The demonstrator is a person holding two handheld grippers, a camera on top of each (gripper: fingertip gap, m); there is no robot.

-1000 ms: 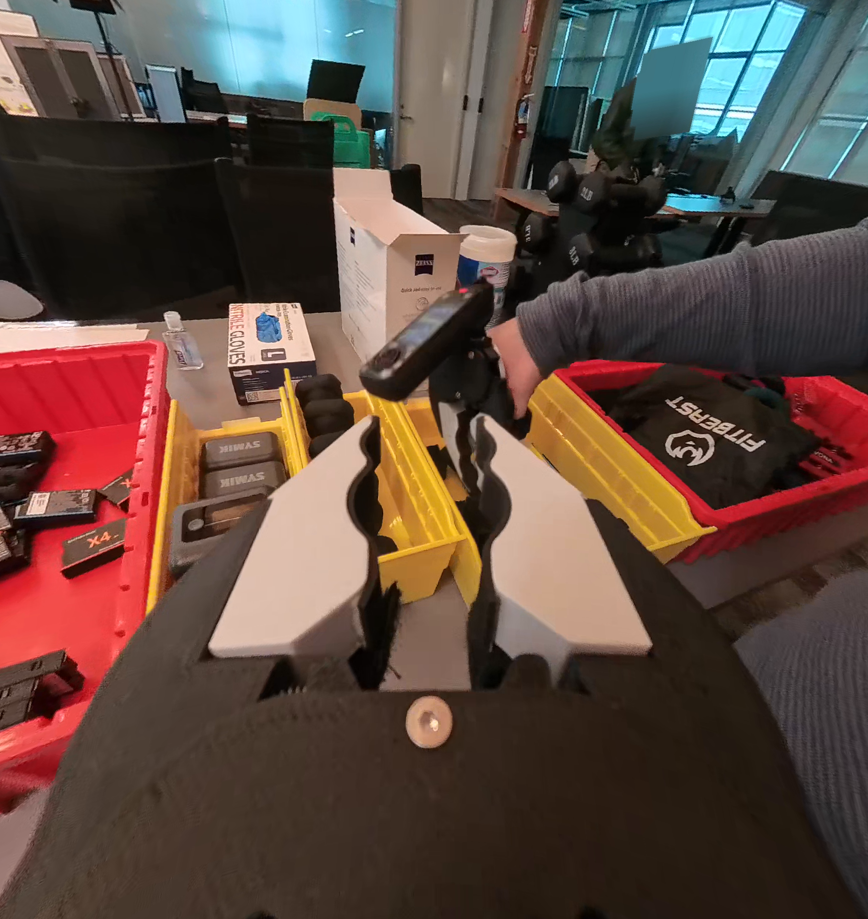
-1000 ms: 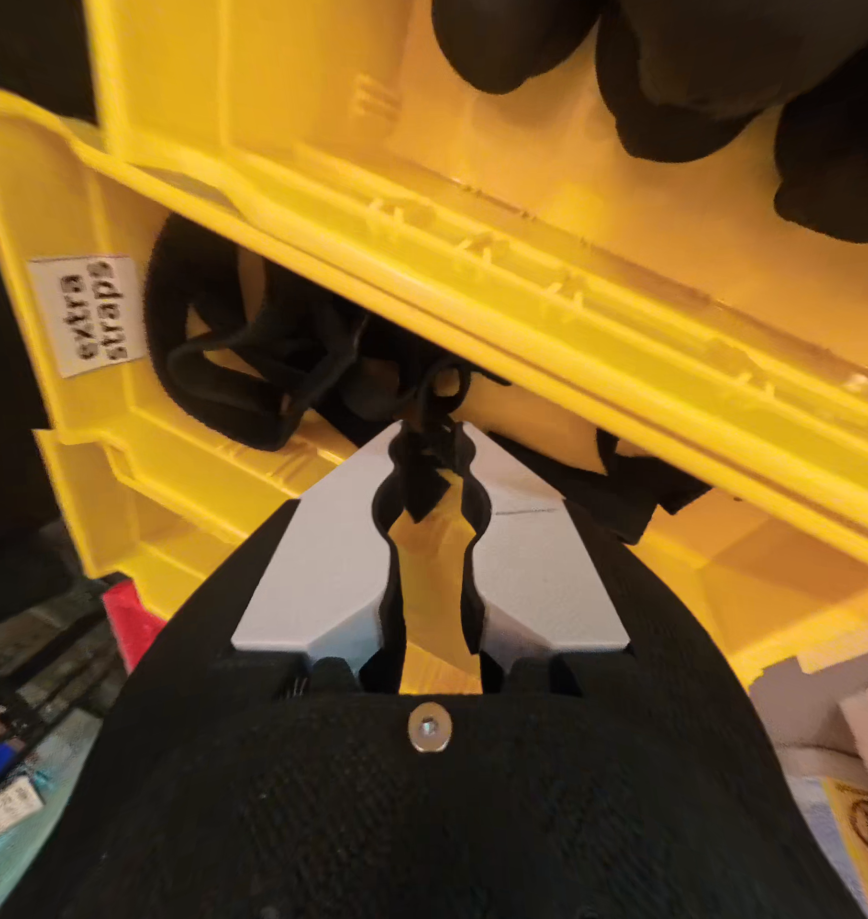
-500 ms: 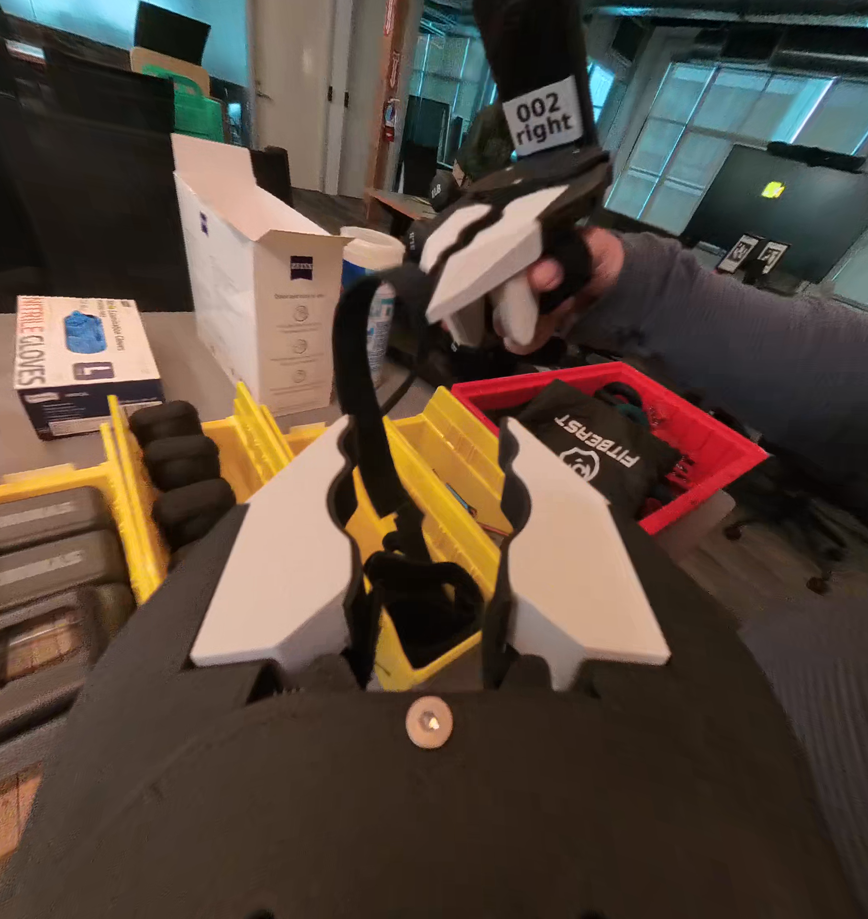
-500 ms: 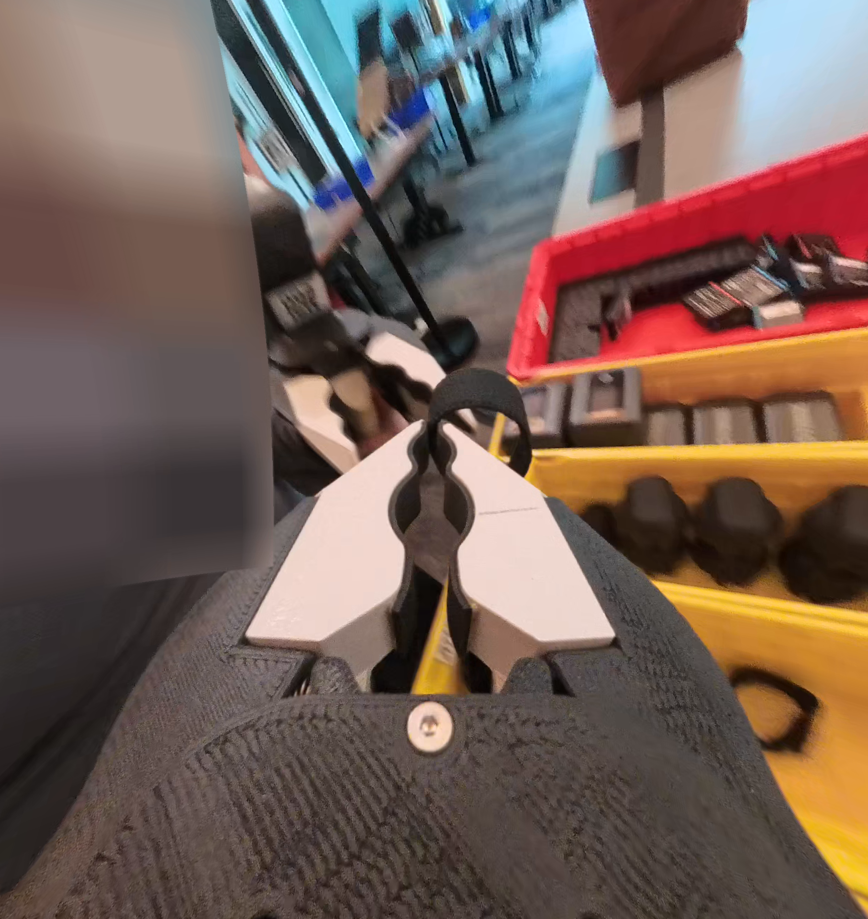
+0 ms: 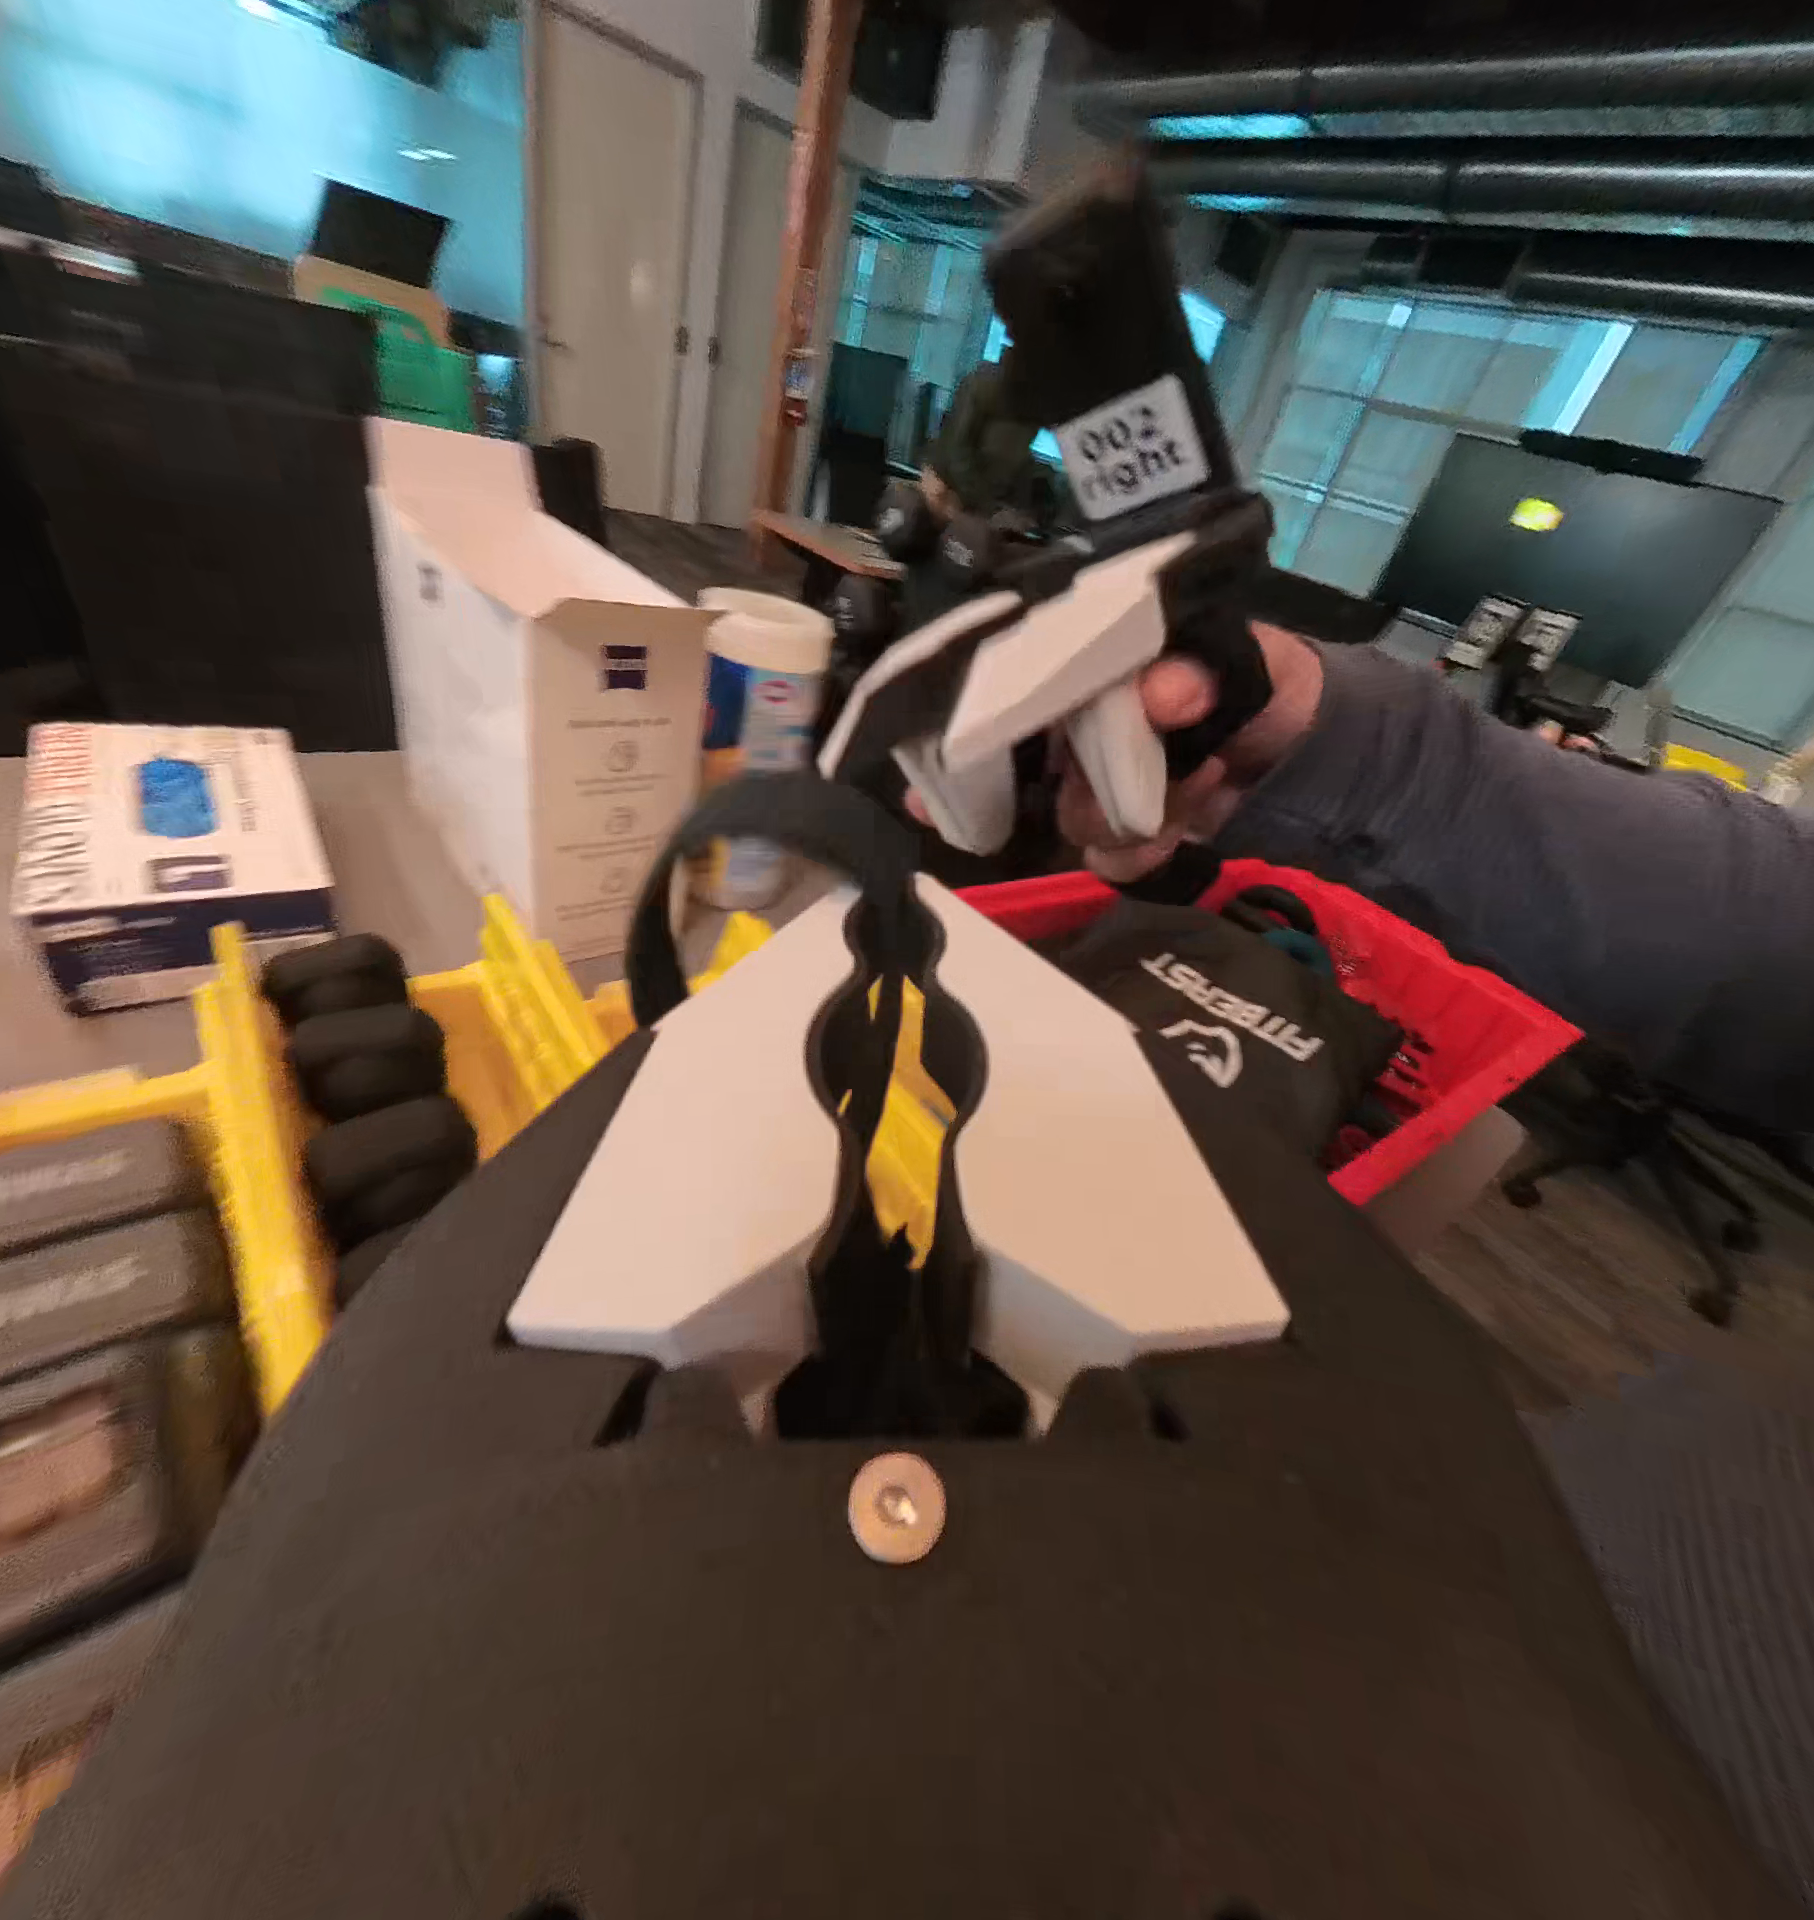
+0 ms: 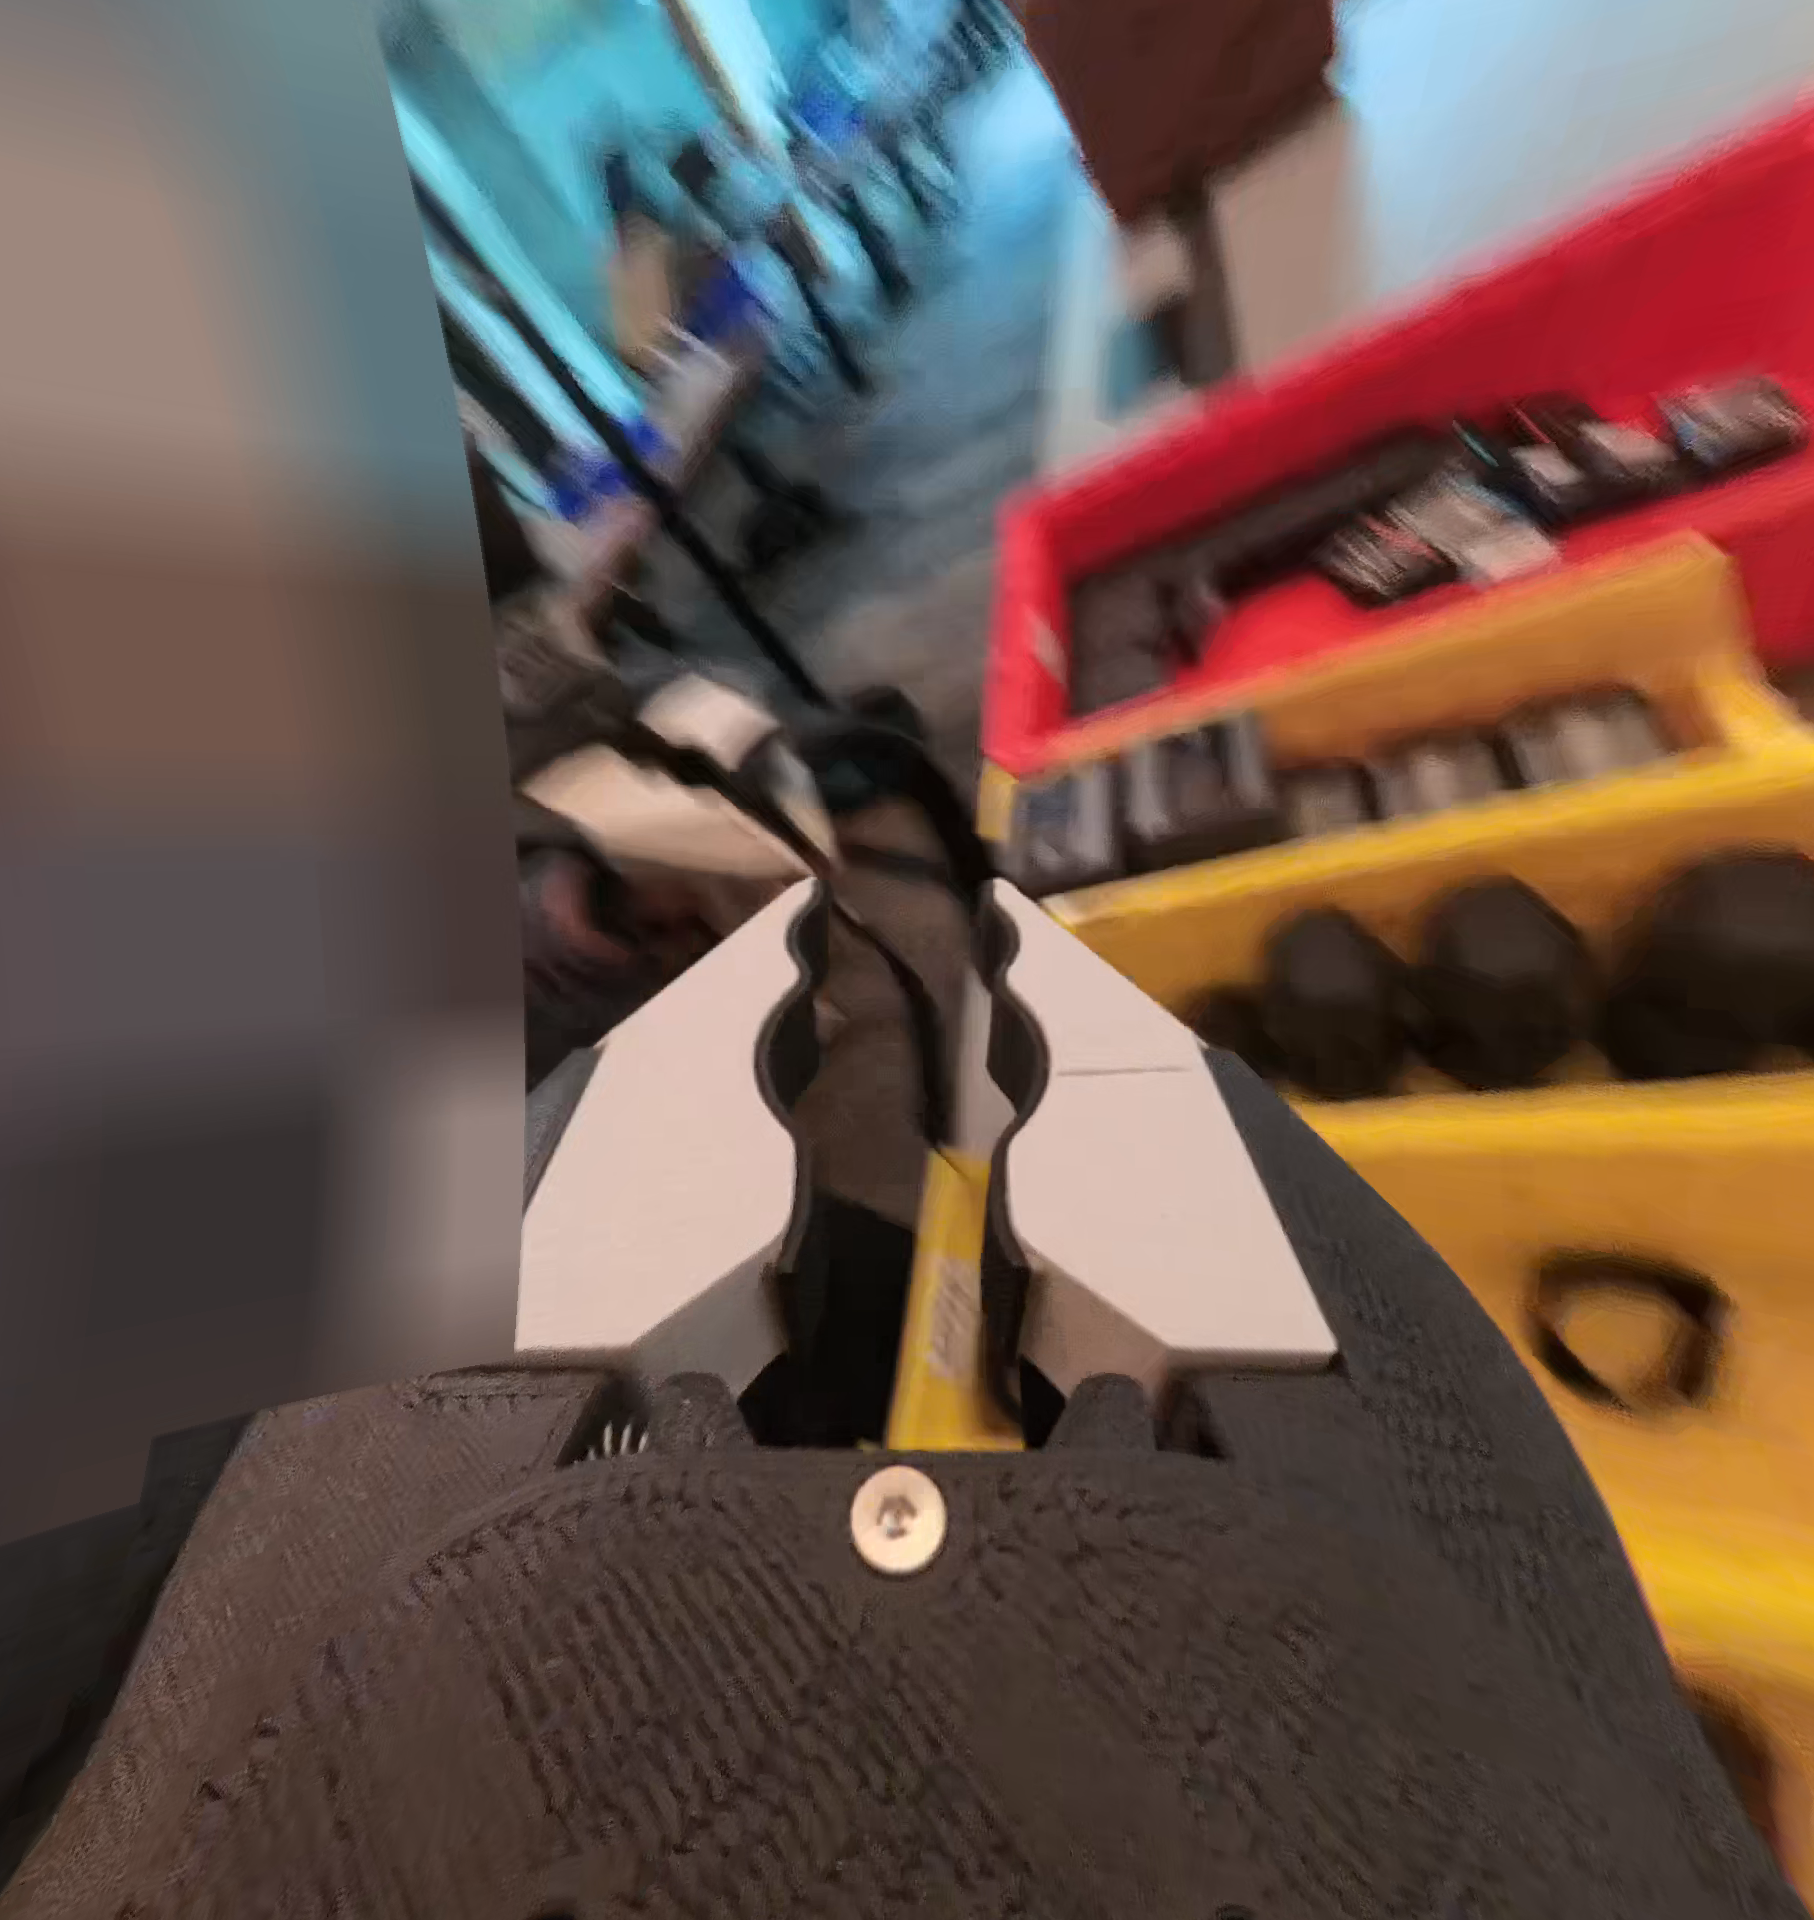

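My left gripper (image 5: 887, 909) is shut on a black strap (image 5: 768, 805), which loops up and to the left out of the fingertips and hangs down between the fingers. My right gripper (image 5: 853, 753), held in a person's hand, hovers just above and behind the loop. In the blurred right wrist view the right gripper (image 6: 903, 888) has its jaws apart, and the black strap (image 6: 939, 831) runs loosely through the gap toward the left gripper (image 6: 799, 800) beyond it. Both grippers are above the yellow bins (image 5: 248, 1143).
The yellow bins hold round black pads (image 5: 363, 1049) and grey cases (image 5: 72, 1195). A red bin (image 5: 1454, 1029) with a black bag sits on the right. A white open box (image 5: 550, 707), a glove box (image 5: 165, 821) and a wipes canister (image 5: 768, 675) stand behind. Another red bin (image 6: 1028, 582) holds small black packs. Both grippers' tips are close together, under 4 cm apart.
The right gripper lifted the strap out of the yellow bin, the left gripper closed on it, and the right gripper's jaws have now opened.
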